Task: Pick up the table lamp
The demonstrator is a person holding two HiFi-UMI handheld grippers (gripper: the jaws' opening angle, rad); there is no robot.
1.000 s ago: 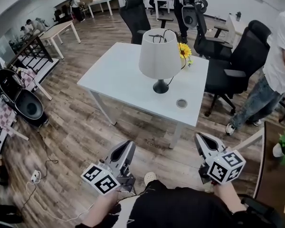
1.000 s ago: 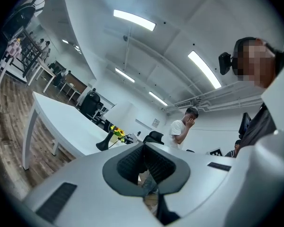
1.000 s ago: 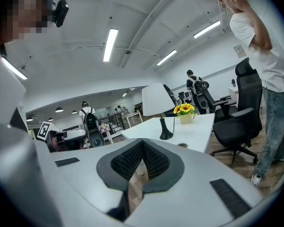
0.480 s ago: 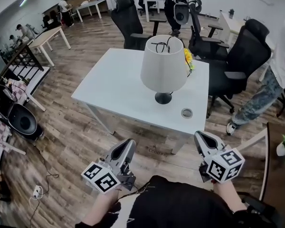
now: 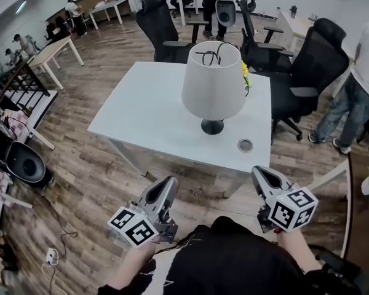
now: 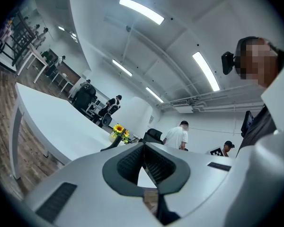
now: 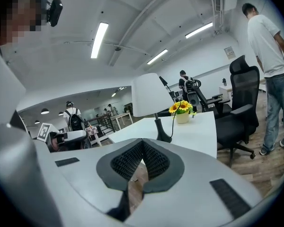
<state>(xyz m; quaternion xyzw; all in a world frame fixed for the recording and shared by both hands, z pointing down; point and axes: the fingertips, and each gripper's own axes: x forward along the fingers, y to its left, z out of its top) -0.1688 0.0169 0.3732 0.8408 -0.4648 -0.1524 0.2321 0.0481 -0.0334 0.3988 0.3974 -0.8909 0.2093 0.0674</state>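
White-shaded lamp [image 5: 213,85] is standing on the table [image 5: 147,115], looming nearer as I am walking up; left gripper [image 5: 170,181] and right gripper [image 5: 257,173] are riding clenched and empty, well short.

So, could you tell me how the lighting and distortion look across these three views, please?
Head view: even overhead light, fisheye bending the room's edges, the table lamp on the table sharp. Left gripper view: round black vignette, ceiling light strips glaring, the shut left tool soft up close. Right gripper view: same vignette, the table lamp's shade almost featureless white, the right tool soft.
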